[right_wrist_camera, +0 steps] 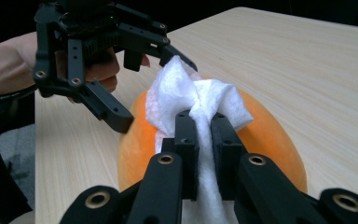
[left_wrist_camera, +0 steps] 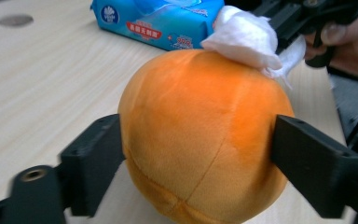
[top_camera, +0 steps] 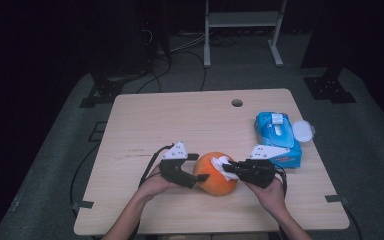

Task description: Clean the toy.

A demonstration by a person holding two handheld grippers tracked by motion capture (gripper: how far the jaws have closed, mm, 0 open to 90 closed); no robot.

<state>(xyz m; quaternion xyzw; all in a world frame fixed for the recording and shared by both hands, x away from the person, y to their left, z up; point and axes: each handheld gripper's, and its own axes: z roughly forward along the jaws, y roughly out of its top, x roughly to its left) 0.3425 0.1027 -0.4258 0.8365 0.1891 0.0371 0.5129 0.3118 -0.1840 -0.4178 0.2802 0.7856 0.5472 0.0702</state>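
An orange plush ball (top_camera: 214, 179) rests on the wooden table (top_camera: 180, 120) near its front edge. My left gripper (top_camera: 200, 169) comes in from the ball's left, and its jaws straddle the ball (left_wrist_camera: 200, 116) at its widest part; they stand open, at the ball's sides without denting it. From the right, my right gripper (top_camera: 228, 168) is shut on a crumpled white wipe (right_wrist_camera: 182, 88). The wipe (left_wrist_camera: 242, 37) lies against the top of the ball (right_wrist_camera: 270, 135), and its tail hangs down between the right gripper's (right_wrist_camera: 204, 126) jaws.
A blue pack of wet wipes (top_camera: 276, 135) lies at the table's right side, with its white lid (top_camera: 302, 131) flipped open beside it. A small round hole (top_camera: 237, 103) is near the far edge. A metal stand (top_camera: 242, 30) is on the floor beyond the table.
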